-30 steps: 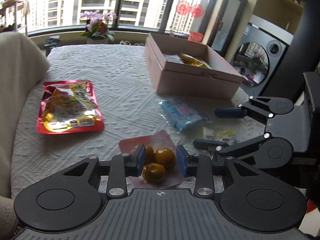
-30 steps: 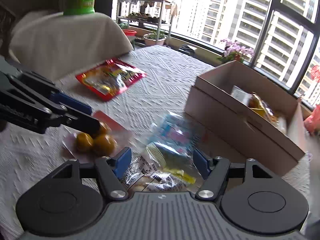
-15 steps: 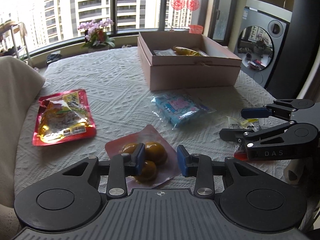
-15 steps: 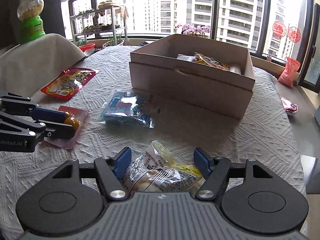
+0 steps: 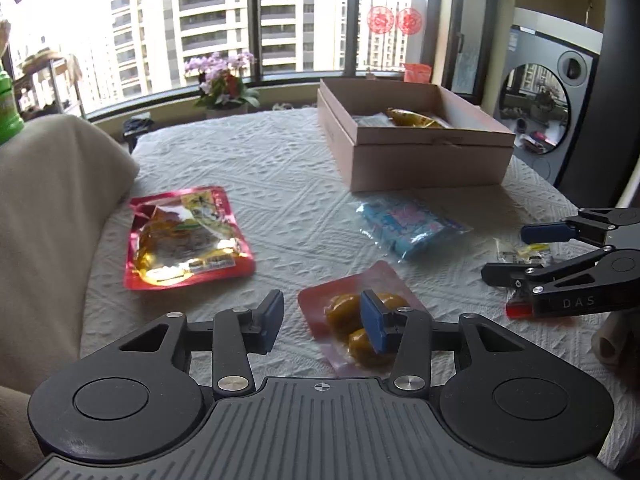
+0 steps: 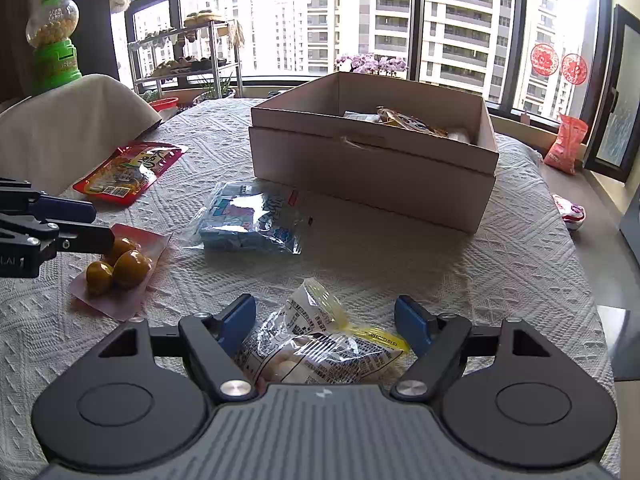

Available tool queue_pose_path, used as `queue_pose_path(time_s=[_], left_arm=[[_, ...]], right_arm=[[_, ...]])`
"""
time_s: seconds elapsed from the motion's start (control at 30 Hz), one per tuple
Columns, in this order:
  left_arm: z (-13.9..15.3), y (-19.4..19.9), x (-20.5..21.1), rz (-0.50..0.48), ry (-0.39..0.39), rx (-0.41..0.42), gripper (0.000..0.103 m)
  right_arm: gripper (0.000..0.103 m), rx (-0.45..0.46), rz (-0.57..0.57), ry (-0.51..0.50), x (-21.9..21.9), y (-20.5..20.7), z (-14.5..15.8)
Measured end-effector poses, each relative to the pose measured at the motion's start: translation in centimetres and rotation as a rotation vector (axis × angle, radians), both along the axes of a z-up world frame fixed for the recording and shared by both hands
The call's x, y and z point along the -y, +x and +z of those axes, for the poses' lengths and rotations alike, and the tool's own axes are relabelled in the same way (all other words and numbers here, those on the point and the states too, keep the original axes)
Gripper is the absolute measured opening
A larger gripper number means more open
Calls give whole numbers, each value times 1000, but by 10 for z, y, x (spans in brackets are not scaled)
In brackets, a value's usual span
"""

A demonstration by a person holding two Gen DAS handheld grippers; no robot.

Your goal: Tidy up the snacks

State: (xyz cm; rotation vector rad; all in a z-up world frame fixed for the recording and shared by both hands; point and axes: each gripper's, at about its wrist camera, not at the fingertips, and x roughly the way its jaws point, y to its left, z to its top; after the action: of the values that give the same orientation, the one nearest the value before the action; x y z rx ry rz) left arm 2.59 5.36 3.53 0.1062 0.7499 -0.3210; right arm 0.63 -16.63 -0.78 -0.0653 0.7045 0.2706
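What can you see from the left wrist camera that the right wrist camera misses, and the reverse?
Only the left wrist view shows the round mirror. Only the right wrist view shows the green gumball dispenser in full, the plant rack and an orange packet on the sill. Both show the cardboard box, red pouch, blue packet and the pack of yellow-brown balls.

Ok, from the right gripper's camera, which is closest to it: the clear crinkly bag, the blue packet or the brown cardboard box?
1. Clear crinkly bag, between the opening right gripper jaws.
2. Blue packet, farther out, left of centre.
3. Brown cardboard box, farthest, near the window.
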Motion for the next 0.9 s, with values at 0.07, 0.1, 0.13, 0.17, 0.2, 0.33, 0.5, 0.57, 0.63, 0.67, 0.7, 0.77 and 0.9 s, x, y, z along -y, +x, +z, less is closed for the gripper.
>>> queue_pose_path(time_s=[0.07, 0.1, 0.13, 0.17, 0.2, 0.33, 0.5, 0.57, 0.63, 0.67, 0.7, 0.77, 0.9], left_arm=[[-4, 3, 3, -32, -17, -30, 47], [-4, 4, 5, -44, -26, -30, 47], [-5, 5, 8, -53, -29, -32, 47], [-5, 7, 12, -61, -25, -31, 47], [-6, 7, 15, -65, -20, -27, 47], [-4, 6, 19, -74, -14, -11, 47], [13, -15, 12, -173, -49, 61, 47], [11, -14, 16, -215, -11, 36, 48], [4, -10, 22, -219, 28, 19, 48], [1, -8, 25, -220, 37, 14, 48], [-3, -4, 27, -220, 41, 6, 48], [-10, 1, 33, -224, 57, -4, 54], [-17, 8, 44, -229, 79, -14, 61]], right_arm=[[79, -1, 3, 1, 0, 0, 0], [79, -1, 5, 1, 0, 0, 0], [80, -3, 8, 1, -1, 0, 0], [81, -3, 10, -1, -1, 0, 0], [81, -4, 11, -1, -1, 0, 0], [85, -10, 26, 4, -1, 0, -1], [95, -39, 82, 6, -1, 4, -1], [100, -48, 103, 12, -1, 5, -1], [100, -50, 114, 11, -1, 4, -1], [100, -49, 117, 8, -1, 3, -1], [100, -49, 120, 7, -2, 2, -1], [100, -48, 123, 12, -1, -1, -1], [100, -46, 125, 11, 0, -6, -1]])
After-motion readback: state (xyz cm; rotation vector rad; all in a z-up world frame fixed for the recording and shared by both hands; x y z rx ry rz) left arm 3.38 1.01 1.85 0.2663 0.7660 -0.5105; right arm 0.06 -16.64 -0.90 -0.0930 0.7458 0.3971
